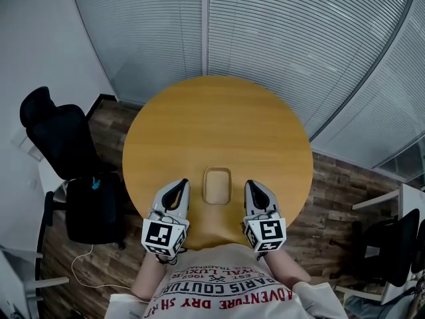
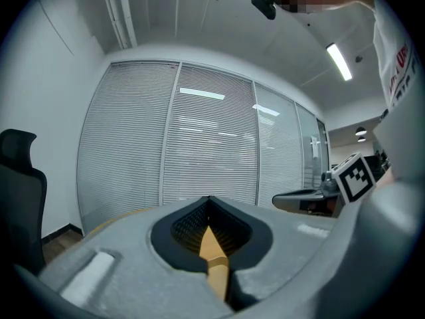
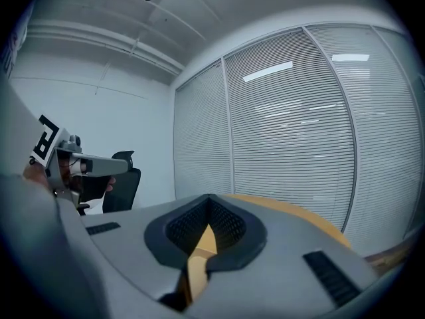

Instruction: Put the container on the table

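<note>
A small tan rectangular container [image 1: 217, 185] stands on the round wooden table [image 1: 219, 125], near the front edge. It lies between my two grippers and touches neither. My left gripper [image 1: 180, 184] is just left of it, my right gripper [image 1: 252, 185] just right of it. Both are shut with nothing held. In the left gripper view the jaws of the left gripper [image 2: 209, 203] meet at the tip, and only the table top shows through the slit. The right gripper [image 3: 209, 201] looks the same in its own view. Neither gripper view shows the container.
A black office chair [image 1: 56, 137] and a black bag [image 1: 93, 208] stand on the floor left of the table. Another dark chair [image 1: 392, 243] is at the right. A curved wall of blinds [image 1: 265, 32] runs behind the table.
</note>
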